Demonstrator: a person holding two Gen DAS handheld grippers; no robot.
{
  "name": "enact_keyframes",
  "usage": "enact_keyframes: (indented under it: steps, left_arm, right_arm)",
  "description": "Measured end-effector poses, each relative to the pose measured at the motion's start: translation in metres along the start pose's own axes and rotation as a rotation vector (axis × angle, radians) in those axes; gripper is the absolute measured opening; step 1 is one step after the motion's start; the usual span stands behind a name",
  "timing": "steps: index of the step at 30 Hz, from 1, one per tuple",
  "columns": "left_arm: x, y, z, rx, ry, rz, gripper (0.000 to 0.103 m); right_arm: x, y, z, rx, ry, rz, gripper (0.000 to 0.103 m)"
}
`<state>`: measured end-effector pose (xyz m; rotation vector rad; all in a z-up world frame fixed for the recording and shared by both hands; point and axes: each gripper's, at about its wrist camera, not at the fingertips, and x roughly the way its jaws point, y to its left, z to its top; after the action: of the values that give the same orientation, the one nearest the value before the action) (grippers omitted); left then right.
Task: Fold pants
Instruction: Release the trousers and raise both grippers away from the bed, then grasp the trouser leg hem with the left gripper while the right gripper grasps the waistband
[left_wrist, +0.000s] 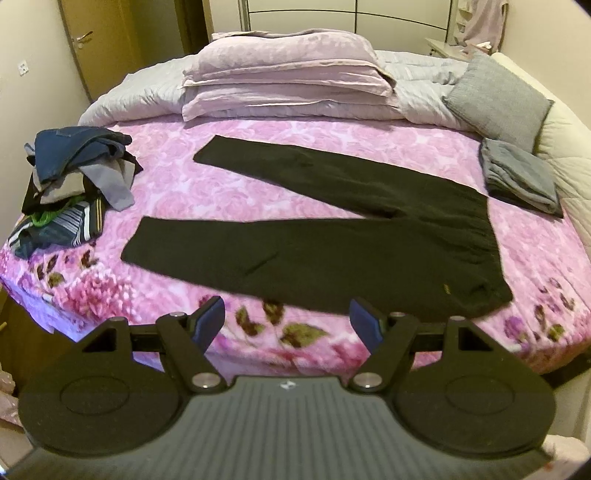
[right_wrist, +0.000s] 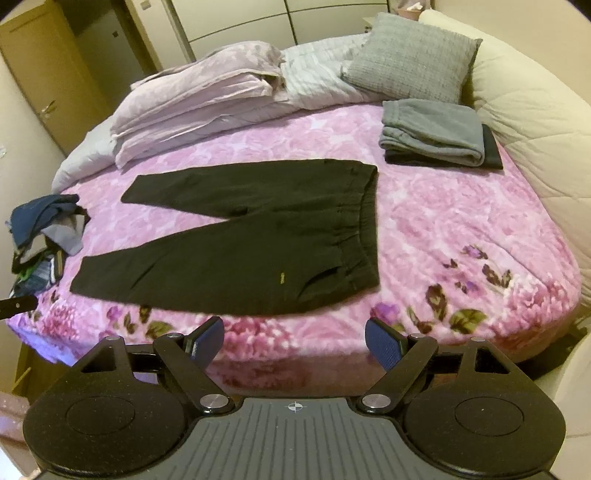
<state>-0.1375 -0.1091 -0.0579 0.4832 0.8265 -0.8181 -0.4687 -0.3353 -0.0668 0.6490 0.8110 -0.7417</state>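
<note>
Two empty tools, left (left_wrist: 287, 320) and right (right_wrist: 294, 339), wide above pants (right_wrist: 236, 236).

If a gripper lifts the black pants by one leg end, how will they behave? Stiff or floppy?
Probably floppy: the black pants lie flat and follow the pink blanket, so a lifted leg would likely hang and drag the rest. They look like soft knit with a gathered waistband, so probably light. The fuzzy blanket may hold them rather than let them slide.
</note>
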Motion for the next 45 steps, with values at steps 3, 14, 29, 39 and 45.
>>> enact_keyframes:
  steps: [3,14,29,39,45]
  left_arm:
    - [0.026,0.01,0.022,0.013,-0.001,0.007,0.071]
    - [0.176,0.031,0.126,0.196,0.089,-0.051,0.071]
    - [0.452,-0.032,0.233,0.615,0.035,-0.377,0.071]
    - [0.585,-0.092,0.3,0.878,-0.059,-0.556,0.067]
    - [0.632,-0.089,0.313,0.98,0.059,-0.601,0.048]
  right_arm:
    - [0.024,0.003,0.022,0.016,0.01,-0.018,0.081]
    - [0.14,0.009,0.104,0.141,0.042,-0.07,0.081]
    - [0.355,-0.039,0.187,0.069,0.099,-0.13,0.08]
    - [0.461,-0.088,0.272,-0.141,0.035,-0.134,0.075]
    - [0.505,-0.098,0.296,-0.228,0.067,-0.112,0.074]
